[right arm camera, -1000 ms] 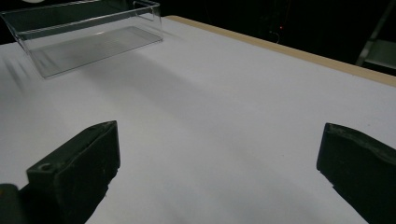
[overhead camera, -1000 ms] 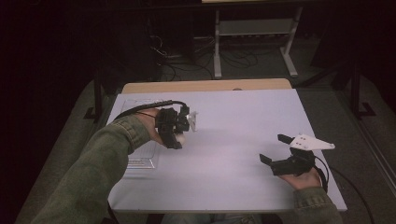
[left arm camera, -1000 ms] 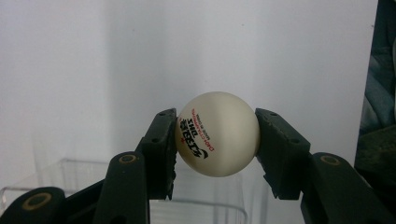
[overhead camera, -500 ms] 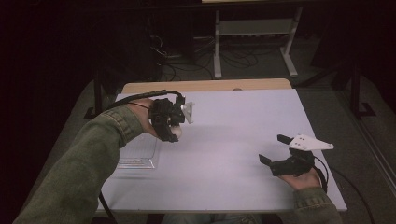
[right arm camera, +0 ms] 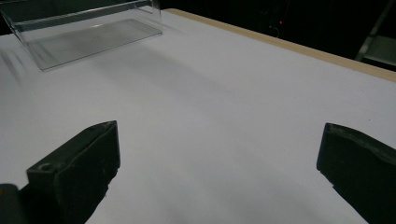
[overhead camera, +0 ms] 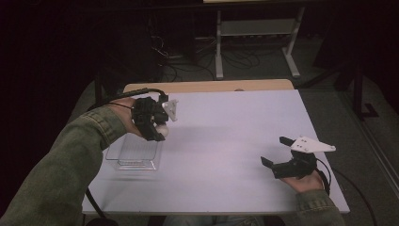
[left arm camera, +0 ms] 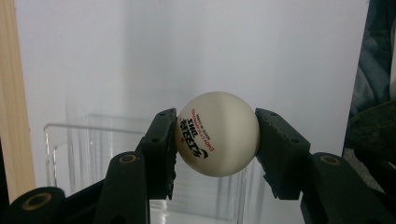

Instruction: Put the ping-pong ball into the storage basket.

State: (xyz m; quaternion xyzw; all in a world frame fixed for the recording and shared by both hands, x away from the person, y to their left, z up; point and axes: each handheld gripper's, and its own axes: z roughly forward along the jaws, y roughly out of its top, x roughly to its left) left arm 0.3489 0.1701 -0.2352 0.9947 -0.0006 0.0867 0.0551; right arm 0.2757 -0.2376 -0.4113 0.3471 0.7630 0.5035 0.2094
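My left gripper (overhead camera: 159, 128) is shut on a white ping-pong ball (left arm camera: 217, 133) with red and black print, held in the air above the far end of a clear plastic box (overhead camera: 134, 151). In the left gripper view the box (left arm camera: 93, 140) lies just below and behind the ball. The ball (overhead camera: 161, 127) shows as a pale spot at the jaws in the high view. My right gripper (overhead camera: 275, 153) rests low over the table's right side, open, with nothing between its fingers (right arm camera: 81, 163).
The white table top (overhead camera: 226, 132) has a wooden strip (overhead camera: 207, 86) along its far edge. In the right gripper view the clear box (right arm camera: 88, 32) sits at the far left. A metal stand (overhead camera: 256, 35) and cables stand on the dark floor beyond the table.
My left gripper has risen and moved toward the far left with the ball, now over the far end of the clear box. The right gripper has stayed still.
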